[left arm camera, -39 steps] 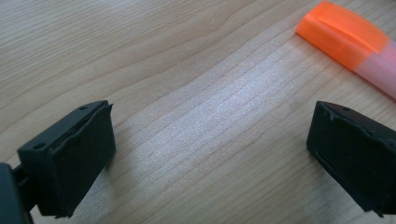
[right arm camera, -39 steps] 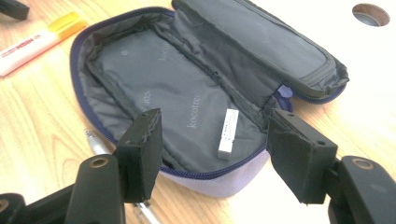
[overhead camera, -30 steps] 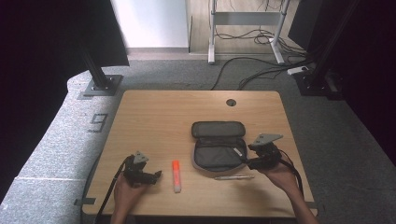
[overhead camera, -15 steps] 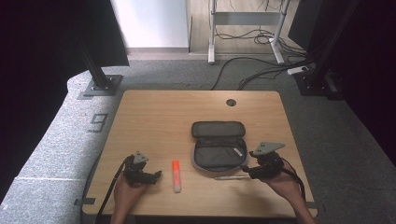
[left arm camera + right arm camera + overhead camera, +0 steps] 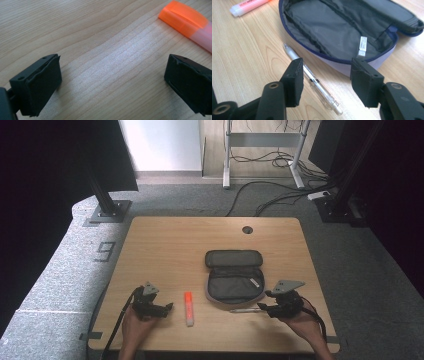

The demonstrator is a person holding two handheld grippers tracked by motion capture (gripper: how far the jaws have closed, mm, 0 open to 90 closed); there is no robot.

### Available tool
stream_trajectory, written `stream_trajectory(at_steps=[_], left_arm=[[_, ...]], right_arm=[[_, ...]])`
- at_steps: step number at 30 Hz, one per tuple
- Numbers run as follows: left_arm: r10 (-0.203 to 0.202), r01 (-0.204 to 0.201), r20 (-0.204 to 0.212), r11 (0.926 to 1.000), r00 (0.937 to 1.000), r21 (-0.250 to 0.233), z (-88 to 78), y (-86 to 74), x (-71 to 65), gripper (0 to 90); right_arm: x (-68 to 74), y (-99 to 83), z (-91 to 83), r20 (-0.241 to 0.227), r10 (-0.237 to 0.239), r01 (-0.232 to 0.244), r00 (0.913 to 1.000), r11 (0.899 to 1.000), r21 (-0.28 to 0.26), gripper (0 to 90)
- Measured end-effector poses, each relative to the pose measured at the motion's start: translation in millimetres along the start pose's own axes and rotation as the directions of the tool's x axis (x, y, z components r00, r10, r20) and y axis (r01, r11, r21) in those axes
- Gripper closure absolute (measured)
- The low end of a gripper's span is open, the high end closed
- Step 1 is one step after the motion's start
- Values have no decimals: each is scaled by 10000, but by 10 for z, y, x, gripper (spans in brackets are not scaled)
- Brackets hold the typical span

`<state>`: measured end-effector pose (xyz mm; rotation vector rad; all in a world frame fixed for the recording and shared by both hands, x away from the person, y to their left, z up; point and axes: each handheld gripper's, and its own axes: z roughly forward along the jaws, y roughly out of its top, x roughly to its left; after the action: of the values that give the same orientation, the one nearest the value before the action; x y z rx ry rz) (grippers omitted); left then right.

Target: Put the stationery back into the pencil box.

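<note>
My right gripper (image 5: 325,77) with jaws just narrowing yet apart, clear pen (image 5: 312,80) on the table (image 5: 242,67) between them, unpinched, open pencil case (image 5: 342,32) just beyond, my left gripper (image 5: 120,82) spread wide over bare wood, orange highlighter (image 5: 187,21) past its right jaw

A wooden table (image 5: 165,250) carries an open pencil case (image 5: 234,279), a pen (image 5: 244,310) at its six o'clock and a highlighter (image 5: 188,308) at eight.

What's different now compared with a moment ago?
The right gripper has come down toward the table's near edge, to the clear plastic pen; its jaws have just been closing, not yet pinching it. The left gripper, orange highlighter and open dark pencil case stayed put.
</note>
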<state>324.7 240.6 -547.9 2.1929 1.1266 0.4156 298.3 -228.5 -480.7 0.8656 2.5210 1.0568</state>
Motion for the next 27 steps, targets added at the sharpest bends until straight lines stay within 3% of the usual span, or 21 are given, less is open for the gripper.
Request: stream_trajectory(at_steps=[16, 27], left_arm=[[2, -2, 17, 10000, 10000, -6, -1, -1, -4, 10], [8, -8, 26, 10000, 10000, -8, -1, -1, -5, 11]], right_arm=[[-45, -282, 196, -591, 222, -196, 9980, 9989, 428, 545], [-86, -380, 307, -590, 104, -63, 9982, 9976, 683, 516]])
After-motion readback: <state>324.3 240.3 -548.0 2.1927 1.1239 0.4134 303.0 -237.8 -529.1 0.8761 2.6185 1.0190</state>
